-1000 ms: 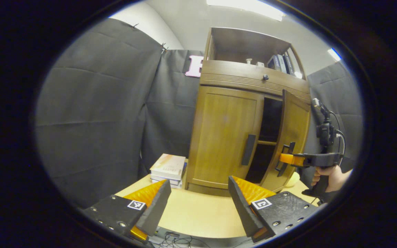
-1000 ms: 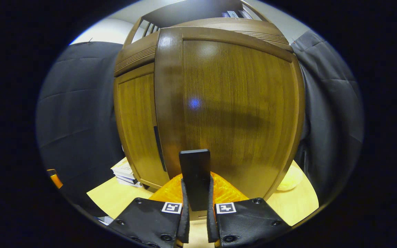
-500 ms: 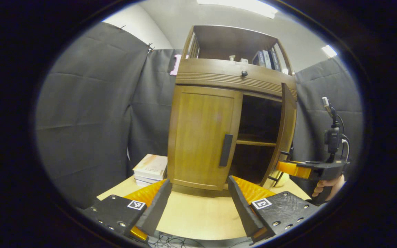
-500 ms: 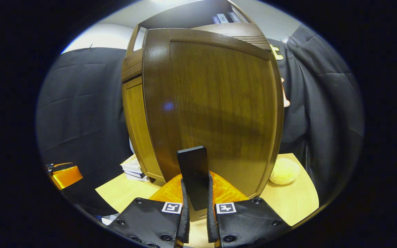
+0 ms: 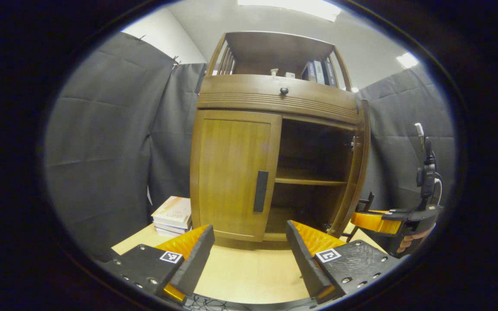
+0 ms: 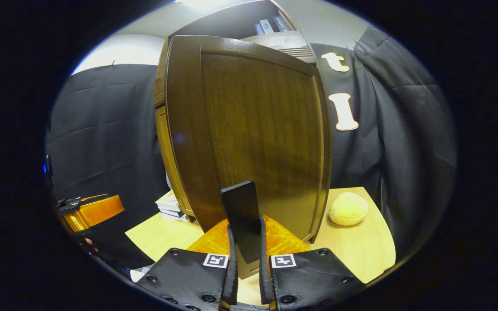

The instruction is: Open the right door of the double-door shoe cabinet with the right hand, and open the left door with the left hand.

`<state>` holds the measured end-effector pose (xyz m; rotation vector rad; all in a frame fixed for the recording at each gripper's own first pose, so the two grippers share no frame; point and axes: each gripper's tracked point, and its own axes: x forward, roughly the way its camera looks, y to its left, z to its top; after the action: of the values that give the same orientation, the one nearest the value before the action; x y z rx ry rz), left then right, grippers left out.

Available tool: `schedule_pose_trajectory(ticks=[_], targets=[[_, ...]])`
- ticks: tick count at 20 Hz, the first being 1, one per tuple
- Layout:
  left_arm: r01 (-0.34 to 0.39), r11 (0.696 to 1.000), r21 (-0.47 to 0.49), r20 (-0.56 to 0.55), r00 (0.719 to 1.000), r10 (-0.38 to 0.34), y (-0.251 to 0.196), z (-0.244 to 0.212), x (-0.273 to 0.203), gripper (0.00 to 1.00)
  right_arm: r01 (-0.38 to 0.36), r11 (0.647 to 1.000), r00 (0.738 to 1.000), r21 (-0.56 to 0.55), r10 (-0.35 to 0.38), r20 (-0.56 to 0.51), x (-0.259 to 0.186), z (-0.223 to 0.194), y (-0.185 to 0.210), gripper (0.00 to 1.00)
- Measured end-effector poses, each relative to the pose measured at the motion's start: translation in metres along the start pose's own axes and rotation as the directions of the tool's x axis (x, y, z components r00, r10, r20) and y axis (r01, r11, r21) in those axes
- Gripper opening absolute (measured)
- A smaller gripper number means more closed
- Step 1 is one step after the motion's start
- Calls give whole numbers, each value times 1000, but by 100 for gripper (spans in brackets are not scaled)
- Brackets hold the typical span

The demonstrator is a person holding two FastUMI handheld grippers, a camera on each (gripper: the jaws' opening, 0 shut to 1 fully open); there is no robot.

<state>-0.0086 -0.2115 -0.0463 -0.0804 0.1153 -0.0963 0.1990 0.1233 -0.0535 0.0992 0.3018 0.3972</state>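
Right gripper view: right tool (image 6: 245, 255) apparently pinches the door handle (image 6: 242, 216); left tool (image 5: 249, 242) is spread, holding nothing.

A cabinet (image 5: 275, 93) stands on the table (image 5: 244, 272) ahead of me. Its left door (image 5: 231, 172) is closed; its right door (image 6: 253, 129) stands swung outward. A stack of books (image 5: 173, 214) lies left of it, a round lump (image 6: 348, 208) to its right.
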Motion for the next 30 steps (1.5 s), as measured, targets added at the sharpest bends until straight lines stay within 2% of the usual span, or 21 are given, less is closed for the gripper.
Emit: schedule_pose_trajectory(ticks=[10, 13, 16, 18, 19, 20, 21, 22, 24, 25, 30], targets=[[-21, 1000, 14, 28, 999, 20, -61, -11, -12, 96, 8, 999, 1000, -39, -7, 15, -10, 6, -25, 22], [-21, 999, 39, 35, 999, 20, -82, -11, -15, 96, 27, 1000, 1000, -11, -27, 11, -14, 4, -31, 20], [-5, 999, 53, 45, 999, 3, -101, -9, -20, 96, 75, 997, 997, 30, -76, 25, -13, 7, -39, 20], [0, 998, 66, 31, 1000, -2, -108, -11, -20, 96, 69, 995, 997, 68, -71, 26, -11, 8, -35, 16], [2, 998, 69, 23, 1000, -4, -108, -13, -21, 96, 56, 995, 998, 83, -58, 25, -10, 8, -28, 10], [3, 998, 69, 18, 1000, -5, -107, -14, -19, 96, 59, 995, 998, 83, -61, 29, -12, 9, -29, 18], [2, 998, 68, 15, 1000, -3, -107, -13, -20, 96, 65, 996, 997, 68, -68, 39, -13, 11, -32, 19], [-1, 998, 65, 12, 1000, 0, -107, -13, -20, 96, 70, 996, 996, 54, -73, 49, -12, 13, -37, 15], [-7, 998, 56, 4, 1000, 7, -105, -14, -18, 96, 77, 996, 995, 54, -80, 58, -11, 14, -39, 17], [-7, 999, 53, 1, 1000, 7, -104, -14, -16, 96, 83, 995, 995, 60, -86, 56, -12, 14, -39, 12], [8, 998, 68, 1, 1000, -8, -70, -4, 26, 96, 143, 989, 988, 40, -145, 61, -19, 13, -46, 17]])
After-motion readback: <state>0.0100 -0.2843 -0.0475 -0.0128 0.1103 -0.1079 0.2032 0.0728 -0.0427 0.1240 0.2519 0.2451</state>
